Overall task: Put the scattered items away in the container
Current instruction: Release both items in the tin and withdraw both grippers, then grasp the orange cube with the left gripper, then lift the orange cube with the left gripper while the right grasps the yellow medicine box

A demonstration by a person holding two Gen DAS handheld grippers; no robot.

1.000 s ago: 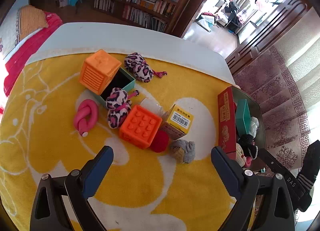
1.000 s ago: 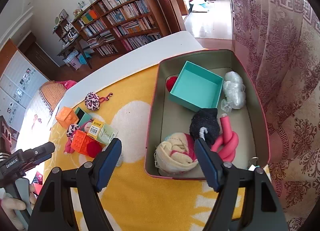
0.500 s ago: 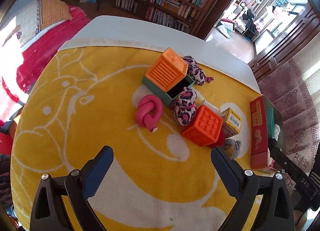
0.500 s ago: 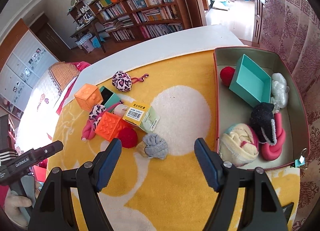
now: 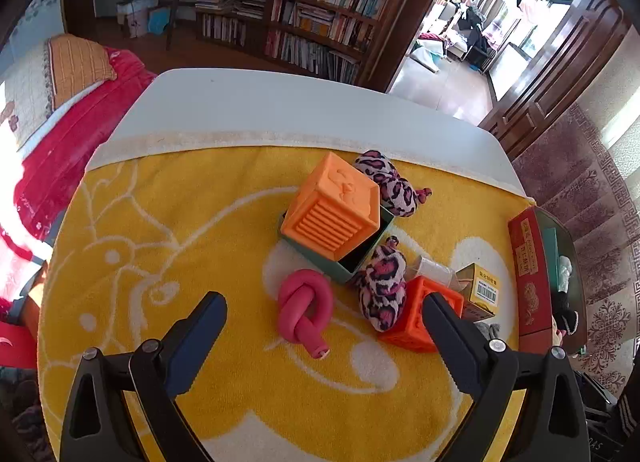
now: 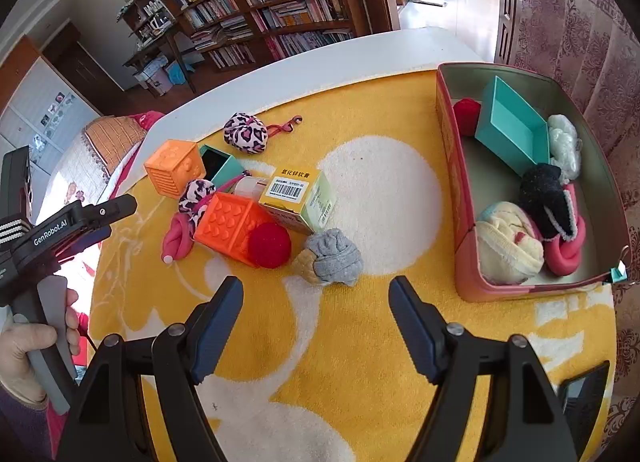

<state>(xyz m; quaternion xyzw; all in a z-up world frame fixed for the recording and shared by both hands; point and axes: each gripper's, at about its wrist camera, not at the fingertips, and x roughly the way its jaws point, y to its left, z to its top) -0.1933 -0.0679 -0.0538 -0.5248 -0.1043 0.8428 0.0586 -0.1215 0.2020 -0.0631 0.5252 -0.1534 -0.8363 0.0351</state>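
Note:
My left gripper (image 5: 324, 322) is open and empty, just in front of a pink knotted tube (image 5: 306, 307). Beyond it lie an orange ribbed cube (image 5: 332, 208) on a teal box (image 5: 362, 258), two leopard-print pouches (image 5: 382, 290) and an orange studded cube (image 5: 416, 322). My right gripper (image 6: 316, 302) is open and empty, just before a grey sock ball (image 6: 330, 258). A red ball (image 6: 269, 245) and a yellow carton (image 6: 296, 198) lie near it. The red container (image 6: 460, 222) at the right holds several items.
A yellow towel (image 6: 360, 362) covers the white table (image 5: 280, 110). The left gripper body and a hand (image 6: 44, 262) show at the left of the right wrist view. A bed (image 5: 60, 122), bookshelves and a curtain surround the table.
My left gripper has swung left and closer to the pink knotted tube. My right gripper has moved left from above the container to the grey sock ball.

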